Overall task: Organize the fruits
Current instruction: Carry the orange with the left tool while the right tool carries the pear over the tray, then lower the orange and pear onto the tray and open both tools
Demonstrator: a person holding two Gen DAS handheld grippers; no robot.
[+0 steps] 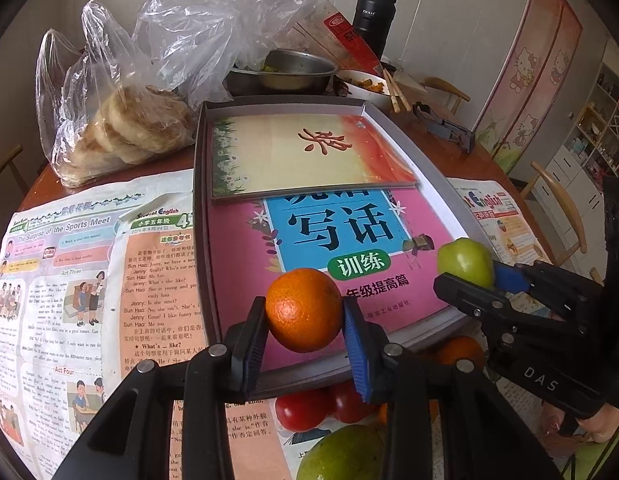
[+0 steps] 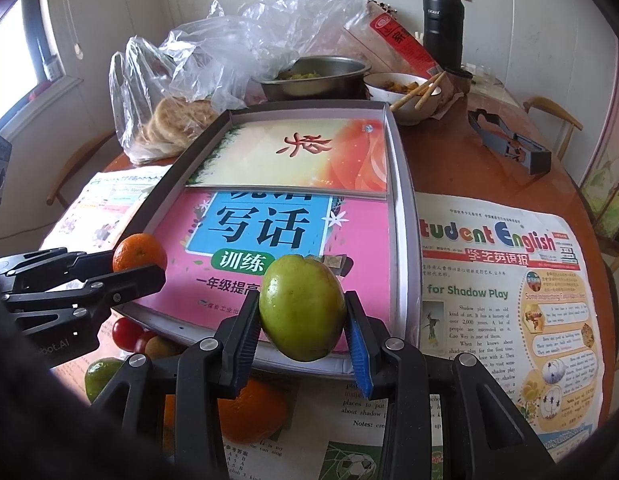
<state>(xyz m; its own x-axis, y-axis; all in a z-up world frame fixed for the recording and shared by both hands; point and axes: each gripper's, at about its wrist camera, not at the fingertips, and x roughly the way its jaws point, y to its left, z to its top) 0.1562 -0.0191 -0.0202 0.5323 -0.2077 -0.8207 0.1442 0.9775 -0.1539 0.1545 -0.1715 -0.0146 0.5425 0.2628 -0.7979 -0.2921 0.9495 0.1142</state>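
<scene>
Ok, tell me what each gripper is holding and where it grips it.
Left gripper clamps the small orange by its opposite sides, at its widest part. Right gripper clamps the green fruit the same way, by its sides.

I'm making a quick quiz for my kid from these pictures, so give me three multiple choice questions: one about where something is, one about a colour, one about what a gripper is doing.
1. Where does the pink book lie?
A. in the grey tray
B. under the steel bowl
C. on a chair

2. What colour is the fruit in the right gripper?
A. red
B. green
C. purple

3. What is the left gripper doing?
A. hanging open and empty
B. gripping a chopstick
C. clamped on an orange

Answers: 1 A, the tray's rim frames the book. 2 B, its skin is green. 3 C, both pads press the orange's sides.
</scene>
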